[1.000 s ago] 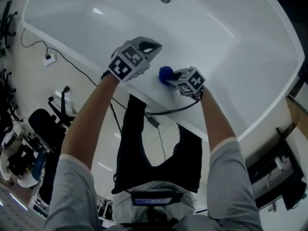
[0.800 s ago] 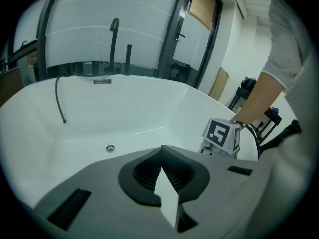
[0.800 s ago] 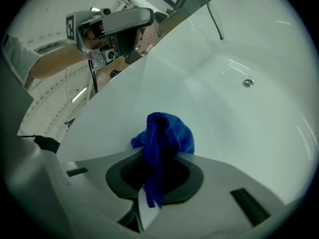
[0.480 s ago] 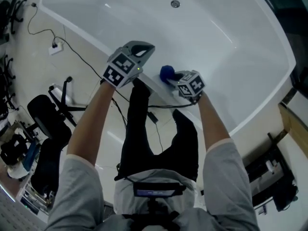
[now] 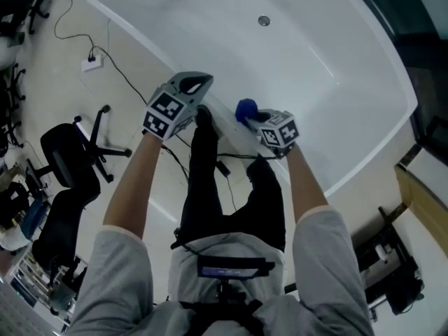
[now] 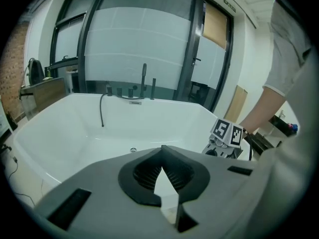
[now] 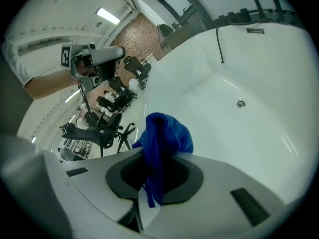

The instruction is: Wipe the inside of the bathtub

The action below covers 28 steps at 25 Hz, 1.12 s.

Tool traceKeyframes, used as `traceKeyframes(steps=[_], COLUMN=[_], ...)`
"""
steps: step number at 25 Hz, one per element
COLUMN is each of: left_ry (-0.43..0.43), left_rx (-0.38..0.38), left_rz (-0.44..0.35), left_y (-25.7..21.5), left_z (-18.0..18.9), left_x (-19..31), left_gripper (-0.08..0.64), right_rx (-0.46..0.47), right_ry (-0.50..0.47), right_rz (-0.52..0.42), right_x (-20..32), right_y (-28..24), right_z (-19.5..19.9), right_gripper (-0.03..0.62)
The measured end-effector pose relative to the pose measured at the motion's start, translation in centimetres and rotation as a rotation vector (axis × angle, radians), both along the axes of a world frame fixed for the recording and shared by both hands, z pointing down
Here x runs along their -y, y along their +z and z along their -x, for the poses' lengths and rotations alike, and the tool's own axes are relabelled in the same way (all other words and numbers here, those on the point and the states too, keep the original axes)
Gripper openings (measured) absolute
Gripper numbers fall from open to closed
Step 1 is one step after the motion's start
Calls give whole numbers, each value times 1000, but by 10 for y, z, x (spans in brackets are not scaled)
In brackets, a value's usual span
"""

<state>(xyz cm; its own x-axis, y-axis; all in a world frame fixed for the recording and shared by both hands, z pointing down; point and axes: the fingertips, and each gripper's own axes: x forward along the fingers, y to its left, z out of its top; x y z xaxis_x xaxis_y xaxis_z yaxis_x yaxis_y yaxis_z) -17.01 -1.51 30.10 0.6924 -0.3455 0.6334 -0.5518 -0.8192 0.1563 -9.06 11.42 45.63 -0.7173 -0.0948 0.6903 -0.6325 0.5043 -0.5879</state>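
The white bathtub fills the top of the head view, with its drain on the floor of the basin. My right gripper hangs over the tub's near rim, shut on a bunched blue cloth. That cloth sticks up between the jaws in the right gripper view, above the tub's inner wall. My left gripper is just left of it at the rim's outer side, jaws closed with nothing in them. It faces across the basin.
A tall faucet and a hanging shower hose stand on the far rim. On the floor left of the tub lie a power strip with its cable and a black office chair. A wooden panel leans at right.
The head view has swung, so the tub sits further up and right. My left gripper has drawn back from over the basin to the rim's outer side. The right one still holds the cloth.
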Motion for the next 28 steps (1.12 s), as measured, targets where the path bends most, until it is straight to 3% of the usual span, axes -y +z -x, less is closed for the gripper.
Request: traceKeyframes(steps=[4, 8, 16, 19, 23, 28], left_ry=[-65, -145, -369, -411, -394, -387], left_rx=[-10, -14, -116, -133, -157, -275], left_rz=[-51, -133, -277, -307, -332, -329], left_y=[-35, -84, -221, -256, -292, -340], left_z=[22, 54, 114, 129, 134, 135], left_x=[-5, -12, -60, -85, -107, -119], left_gripper=[5, 5, 5, 5, 5, 5], right_rx=[76, 142, 143, 95, 51, -5], right_ry=[114, 232, 377, 395, 460, 598], right_rz=[-109, -297, -639, -700, -709, -745], right_x=[19, 45, 59, 43, 17, -10], right_y=[-55, -139, -324, -369, -412, -470], right_z=[3, 6, -13, -21, -30, -53], right_gripper=[58, 58, 60, 60, 60, 61])
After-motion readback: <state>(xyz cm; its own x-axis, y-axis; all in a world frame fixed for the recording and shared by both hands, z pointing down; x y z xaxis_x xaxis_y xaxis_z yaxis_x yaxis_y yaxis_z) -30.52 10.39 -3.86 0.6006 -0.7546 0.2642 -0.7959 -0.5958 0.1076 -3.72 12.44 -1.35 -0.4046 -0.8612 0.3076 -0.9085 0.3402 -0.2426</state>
